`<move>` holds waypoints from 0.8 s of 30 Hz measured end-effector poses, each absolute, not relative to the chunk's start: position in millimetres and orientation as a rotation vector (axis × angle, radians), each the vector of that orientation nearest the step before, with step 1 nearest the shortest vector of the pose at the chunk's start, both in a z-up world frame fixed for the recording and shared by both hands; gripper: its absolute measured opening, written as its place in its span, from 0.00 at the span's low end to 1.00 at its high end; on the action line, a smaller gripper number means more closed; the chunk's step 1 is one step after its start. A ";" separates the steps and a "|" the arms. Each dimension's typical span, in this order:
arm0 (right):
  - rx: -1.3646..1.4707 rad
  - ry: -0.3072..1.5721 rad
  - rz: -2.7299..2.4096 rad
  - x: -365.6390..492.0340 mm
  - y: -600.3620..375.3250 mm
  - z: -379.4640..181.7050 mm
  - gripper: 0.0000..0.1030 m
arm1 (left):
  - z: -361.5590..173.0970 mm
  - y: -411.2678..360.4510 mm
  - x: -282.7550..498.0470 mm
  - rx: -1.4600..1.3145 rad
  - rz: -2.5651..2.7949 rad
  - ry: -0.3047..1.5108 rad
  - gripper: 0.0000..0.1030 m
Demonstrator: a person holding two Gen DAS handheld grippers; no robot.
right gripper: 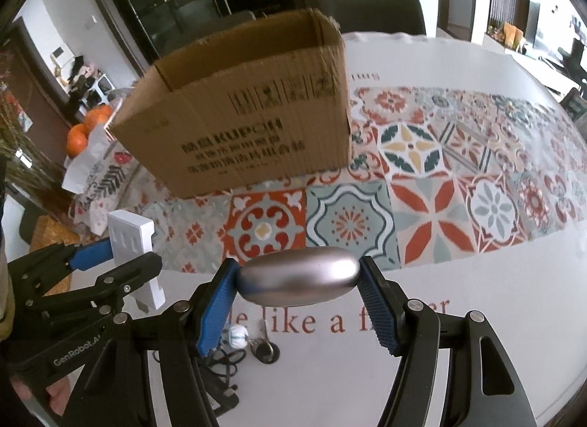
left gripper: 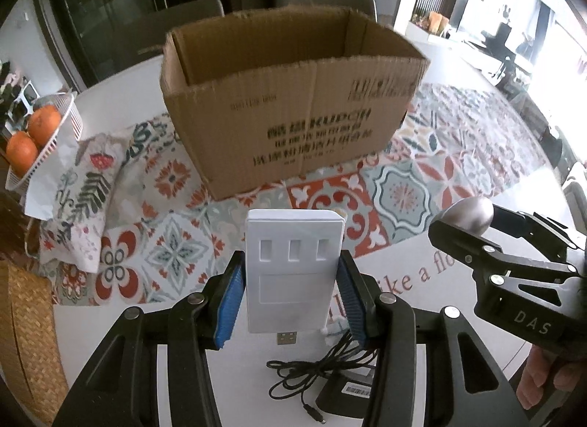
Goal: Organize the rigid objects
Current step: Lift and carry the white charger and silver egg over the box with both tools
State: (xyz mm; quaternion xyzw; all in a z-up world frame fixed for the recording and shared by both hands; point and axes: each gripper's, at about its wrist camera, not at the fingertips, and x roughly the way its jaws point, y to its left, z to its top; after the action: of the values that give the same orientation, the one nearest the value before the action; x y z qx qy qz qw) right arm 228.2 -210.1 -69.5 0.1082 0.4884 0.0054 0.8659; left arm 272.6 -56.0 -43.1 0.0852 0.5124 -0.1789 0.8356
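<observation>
Carrying both finds toward the cardboard box (left gripper: 293, 96): the left gripper (left gripper: 291, 302) has its fingers closed on a white USB hub (left gripper: 293, 265), the right gripper (right gripper: 299, 311) clamps a silver oval case (right gripper: 298, 281) end to end. Both hang above the bench (right gripper: 477, 298), short of the box. Next, I'd guess, comes clearing its near wall before letting go.

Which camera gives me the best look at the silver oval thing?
The right wrist view: the silver oval object sits centred, whole, between the right gripper jaws. The left wrist view catches only its end at the frame's right, partly hidden by the jaws.
</observation>
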 end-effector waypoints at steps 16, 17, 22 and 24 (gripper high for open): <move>0.196 0.924 0.044 242.4 -205.2 -22.0 0.64 | 0.9 -51.1 282.2 0.143 -0.381 0.996 0.47; 0.195 0.919 0.046 243.3 -204.9 -19.5 0.64 | 3.1 -50.9 283.0 0.142 -0.380 0.992 0.47; 0.182 0.891 0.052 248.6 -204.1 -5.4 0.64 | 17.4 -51.1 287.9 0.144 -0.378 0.962 0.47; 0.180 0.881 0.055 250.8 -204.3 -0.3 0.64 | 22.9 -51.6 290.2 0.141 -0.381 0.953 0.47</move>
State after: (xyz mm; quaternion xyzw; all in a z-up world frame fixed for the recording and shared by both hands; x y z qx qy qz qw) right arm 250.8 -204.3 -0.3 0.0868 0.4258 0.0267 0.9002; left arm 290.2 -51.6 22.9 0.0676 0.4556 -0.1821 0.8687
